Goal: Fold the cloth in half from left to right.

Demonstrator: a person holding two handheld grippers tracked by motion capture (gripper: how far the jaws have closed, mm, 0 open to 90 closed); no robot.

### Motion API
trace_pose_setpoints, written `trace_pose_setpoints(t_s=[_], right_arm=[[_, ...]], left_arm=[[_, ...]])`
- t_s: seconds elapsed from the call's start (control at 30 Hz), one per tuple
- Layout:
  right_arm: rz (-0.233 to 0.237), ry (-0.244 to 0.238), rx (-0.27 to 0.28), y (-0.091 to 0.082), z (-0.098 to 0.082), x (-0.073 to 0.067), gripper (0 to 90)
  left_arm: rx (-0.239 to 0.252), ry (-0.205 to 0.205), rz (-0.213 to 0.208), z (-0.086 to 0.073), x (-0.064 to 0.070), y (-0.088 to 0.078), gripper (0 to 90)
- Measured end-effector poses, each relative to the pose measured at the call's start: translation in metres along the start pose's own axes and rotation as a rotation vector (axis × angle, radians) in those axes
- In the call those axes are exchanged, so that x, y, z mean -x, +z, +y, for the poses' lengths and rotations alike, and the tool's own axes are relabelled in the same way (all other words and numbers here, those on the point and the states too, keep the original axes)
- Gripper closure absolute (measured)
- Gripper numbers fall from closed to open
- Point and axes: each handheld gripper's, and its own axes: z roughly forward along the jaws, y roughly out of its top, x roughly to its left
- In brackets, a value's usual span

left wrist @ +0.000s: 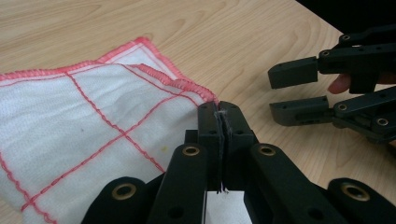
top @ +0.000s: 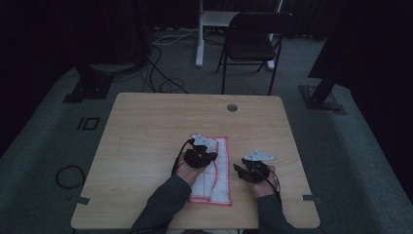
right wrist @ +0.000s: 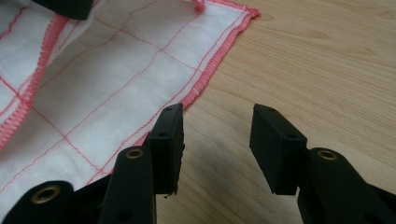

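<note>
White cloth with red stitched grid lines and red hem, lying folded on the wooden counter, near the person's edge and a little right of centre. Upper layer folded over the lower, its hemmed edge running across the cloth in the left gripper view.

Left hand-held gripper over the cloth's far part in the high view, jaws pressed fully together, pinching a corner of the cloth at its red hem; a few loose threads showing between the pads. Pinched corner lifted slightly off the layer below.

Right hand-held gripper just beside the cloth's right edge, jaws standing wide apart with nothing between them, bare counter under the gap. One pad right at the red hem of the cloth, whether touching or just above it not clear. Same gripper seen from the left gripper view, open and close beside the pinched corner.

Beyond the counter: dark folding chair, white desk leg, cables on the grey floor.
</note>
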Motion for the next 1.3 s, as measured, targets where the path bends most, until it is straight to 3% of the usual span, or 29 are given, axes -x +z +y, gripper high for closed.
trace_pose_setpoints(t_s=[0.43, 0.87, 1.3], right_arm=[[-0.002, 0.007, 0.005, -0.001, 0.0, 0.002, 54.8], [-0.003, 0.01, 0.005, -0.001, 0.0, 0.002, 54.9], [-0.003, 0.013, 0.006, -0.001, 0.0, 0.003, 54.9]], left_arm=[[-0.003, 0.005, -0.017, 0.011, 0.007, 0.014, 89.0], [-0.005, -0.026, -0.031, 0.014, 0.008, 0.025, 88.9], [-0.075, -0.043, -0.047, 0.004, 0.005, 0.049, 85.0]])
